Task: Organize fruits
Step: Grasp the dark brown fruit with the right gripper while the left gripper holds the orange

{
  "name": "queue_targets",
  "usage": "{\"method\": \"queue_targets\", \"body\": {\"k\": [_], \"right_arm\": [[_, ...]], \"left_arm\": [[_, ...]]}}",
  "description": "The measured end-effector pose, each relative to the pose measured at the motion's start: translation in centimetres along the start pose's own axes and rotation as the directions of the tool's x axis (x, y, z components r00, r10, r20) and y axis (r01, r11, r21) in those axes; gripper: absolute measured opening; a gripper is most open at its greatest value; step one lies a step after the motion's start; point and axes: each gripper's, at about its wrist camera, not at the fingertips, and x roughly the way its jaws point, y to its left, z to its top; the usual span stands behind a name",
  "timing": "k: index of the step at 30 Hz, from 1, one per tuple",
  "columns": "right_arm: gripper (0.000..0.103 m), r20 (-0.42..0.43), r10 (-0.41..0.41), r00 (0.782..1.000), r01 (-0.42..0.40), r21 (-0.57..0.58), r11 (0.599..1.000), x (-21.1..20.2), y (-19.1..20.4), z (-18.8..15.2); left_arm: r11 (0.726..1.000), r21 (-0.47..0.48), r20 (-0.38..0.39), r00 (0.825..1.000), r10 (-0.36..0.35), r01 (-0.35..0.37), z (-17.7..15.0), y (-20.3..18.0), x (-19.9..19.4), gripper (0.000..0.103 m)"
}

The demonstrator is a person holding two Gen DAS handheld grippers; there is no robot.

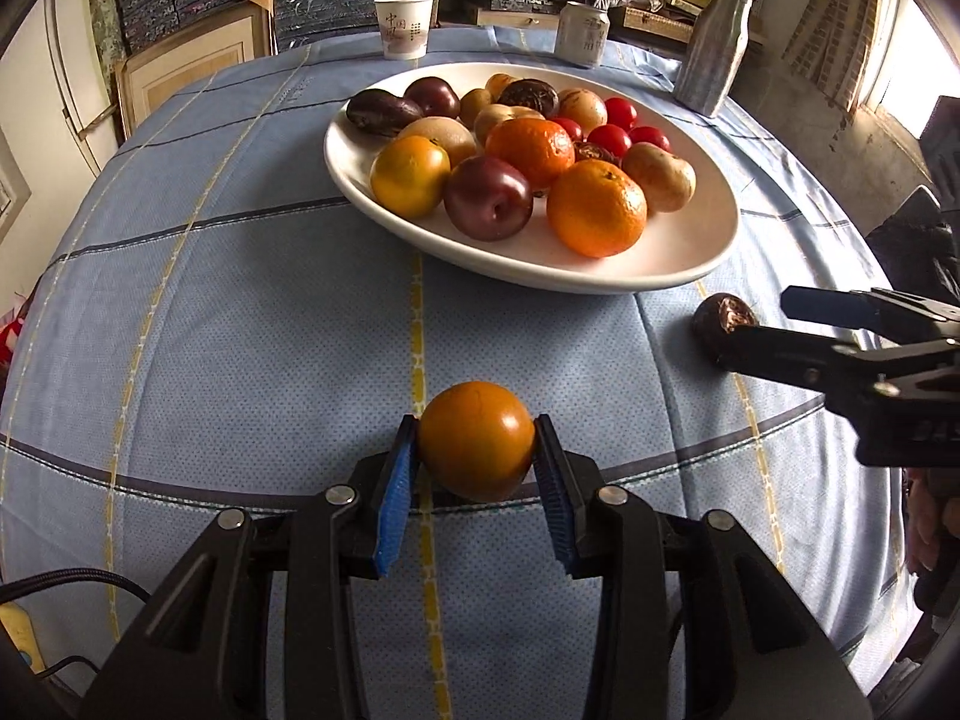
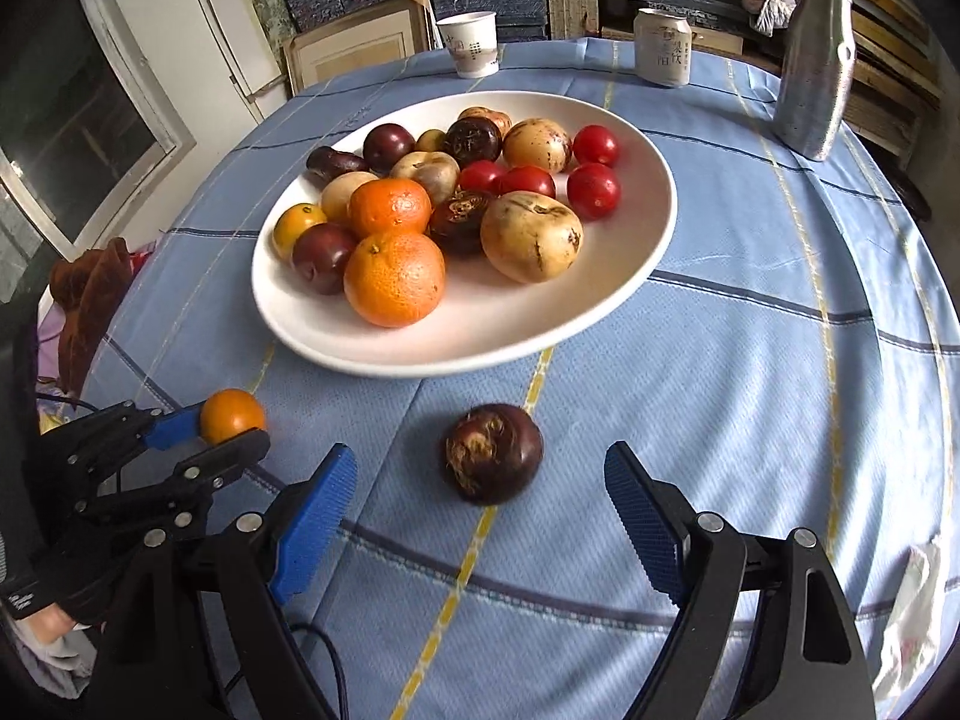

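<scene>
My left gripper [image 1: 475, 441] is shut on a smooth orange fruit [image 1: 476, 439], held low over the blue tablecloth; it also shows in the right wrist view [image 2: 231, 415]. A white oval plate [image 1: 678, 252] beyond it holds several fruits: oranges, plums, red tomatoes, tan and dark round ones. The plate also shows in the right wrist view [image 2: 480, 336]. My right gripper [image 2: 480, 480] is open, its blue pads on either side of a dark brown round fruit [image 2: 493, 453] lying on the cloth, not touching it. That fruit shows at the right in the left wrist view [image 1: 717, 318].
A paper cup [image 1: 403, 26], a drink can [image 1: 581, 33] and a silver bottle [image 1: 714, 48] stand behind the plate at the table's far edge. Stacked boxes and a cabinet lie beyond. A white crumpled thing [image 2: 912, 612] lies at the right table edge.
</scene>
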Motion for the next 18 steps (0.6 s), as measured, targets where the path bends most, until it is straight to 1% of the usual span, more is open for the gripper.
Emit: {"method": "queue_targets", "body": {"k": [9, 11, 18], "right_arm": [[0.084, -0.017, -0.005, 1.0, 0.005, -0.009, 1.0, 1.3, 0.0, 0.2], [0.08, -0.024, 0.0, 1.0, -0.001, -0.007, 1.0, 1.6, 0.0, 0.1], [0.077, -0.03, 0.001, 1.0, -0.002, -0.016, 1.0, 2.1, 0.1, 0.1]], "left_arm": [[1.0, 0.0, -0.013, 1.0, -0.013, 0.013, 0.1, -0.2, 0.6, 0.038], [1.0, 0.0, -0.013, 1.0, -0.013, 0.013, 0.2, -0.2, 0.6, 0.038], [1.0, -0.009, -0.015, 1.0, -0.018, 0.018, 0.3, -0.1, 0.7, 0.039]]}}
